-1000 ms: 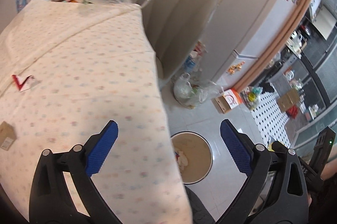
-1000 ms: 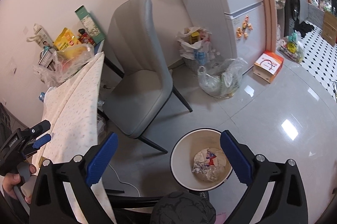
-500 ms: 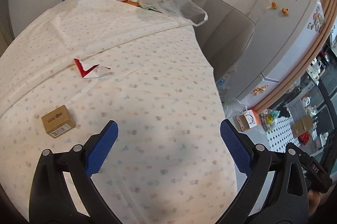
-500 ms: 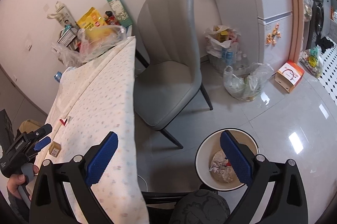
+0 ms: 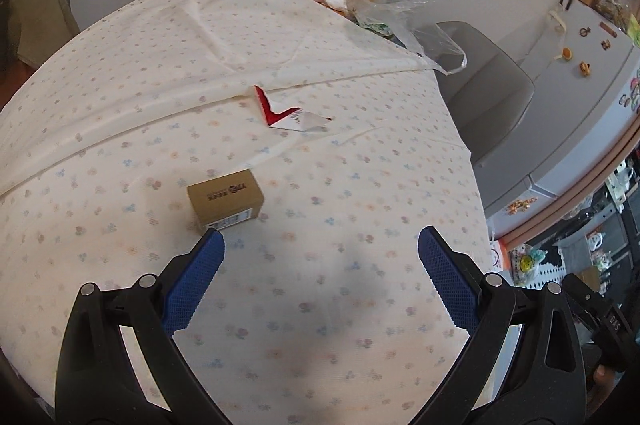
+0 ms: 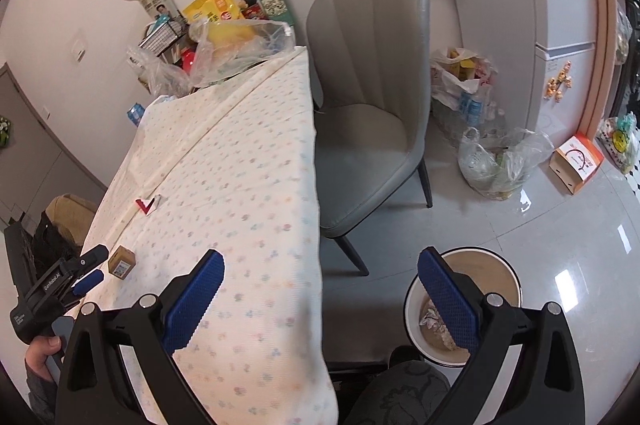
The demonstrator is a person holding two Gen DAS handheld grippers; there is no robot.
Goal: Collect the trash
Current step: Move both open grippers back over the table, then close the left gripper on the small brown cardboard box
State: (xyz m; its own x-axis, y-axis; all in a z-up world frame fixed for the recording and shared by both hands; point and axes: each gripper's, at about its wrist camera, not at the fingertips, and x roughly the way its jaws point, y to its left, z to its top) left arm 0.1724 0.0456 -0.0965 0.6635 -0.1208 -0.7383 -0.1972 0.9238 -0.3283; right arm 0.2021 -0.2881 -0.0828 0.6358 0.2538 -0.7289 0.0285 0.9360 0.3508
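Left wrist view: my left tongs [image 5: 321, 257] hang wide and empty — small cardboard box [image 5: 225, 200] just above the left pad, torn red-white wrapper [image 5: 290, 112] at mid-frame on the tabletop [image 5: 360, 193]. Right tongs [image 6: 321, 279] gape too — bin [image 6: 496, 273] lower right.

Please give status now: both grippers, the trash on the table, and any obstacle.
Left gripper open, empty, near small cardboard box. Right gripper open, empty. Red-white wrapper beyond box. Bin on floor. Nothing blocking.

Wide-spread left claw [image 5: 321, 261] above flowered tablecloth [image 5: 360, 185], small brown box [image 5: 225, 199] just beyond its left fingertip [image 5: 211, 245].
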